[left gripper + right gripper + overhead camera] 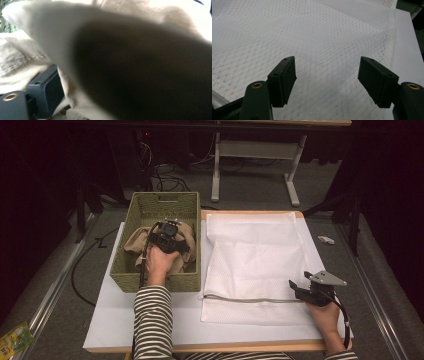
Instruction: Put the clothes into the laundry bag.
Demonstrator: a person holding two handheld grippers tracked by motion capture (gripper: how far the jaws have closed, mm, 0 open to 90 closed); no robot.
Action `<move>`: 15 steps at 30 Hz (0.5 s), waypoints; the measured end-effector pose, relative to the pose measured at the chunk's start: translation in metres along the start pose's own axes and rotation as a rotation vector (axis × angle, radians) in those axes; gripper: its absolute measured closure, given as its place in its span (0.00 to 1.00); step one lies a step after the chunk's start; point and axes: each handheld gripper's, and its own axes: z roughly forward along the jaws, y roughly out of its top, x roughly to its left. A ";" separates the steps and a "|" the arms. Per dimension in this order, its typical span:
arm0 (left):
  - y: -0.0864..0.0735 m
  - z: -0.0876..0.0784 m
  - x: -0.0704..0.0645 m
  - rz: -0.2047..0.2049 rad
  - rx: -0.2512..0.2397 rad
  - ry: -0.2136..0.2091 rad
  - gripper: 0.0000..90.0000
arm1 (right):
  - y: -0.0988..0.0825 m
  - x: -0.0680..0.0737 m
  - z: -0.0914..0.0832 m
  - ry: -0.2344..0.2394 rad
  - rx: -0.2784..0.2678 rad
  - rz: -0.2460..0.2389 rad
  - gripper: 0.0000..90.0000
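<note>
A white mesh bag [255, 265] was spread flat on the table [107, 320]. Beige cloth [135, 245] lay in the wicker basket [150, 205], where the left gripper [167, 232] was buried, its grip indiscernible. The right gripper [327, 82] was held wide apart over the mesh.

Your high view: bench [150, 330] lit from above, surroundings dark, soft overall. Your left gripper view: beige cloth [37, 30] too close, badly blurred, dark shadow at centre. Your right gripper view: mesh bag [317, 37] bright, sharp.
</note>
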 end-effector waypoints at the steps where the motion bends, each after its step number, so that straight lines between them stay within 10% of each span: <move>1: 0.000 0.000 0.000 -0.004 0.006 0.006 0.10 | 0.000 0.000 0.000 0.000 0.000 0.000 0.34; 15: 0.000 0.005 0.005 -0.051 0.034 -0.018 0.23 | 0.000 0.002 0.001 -0.008 0.011 -0.023 0.34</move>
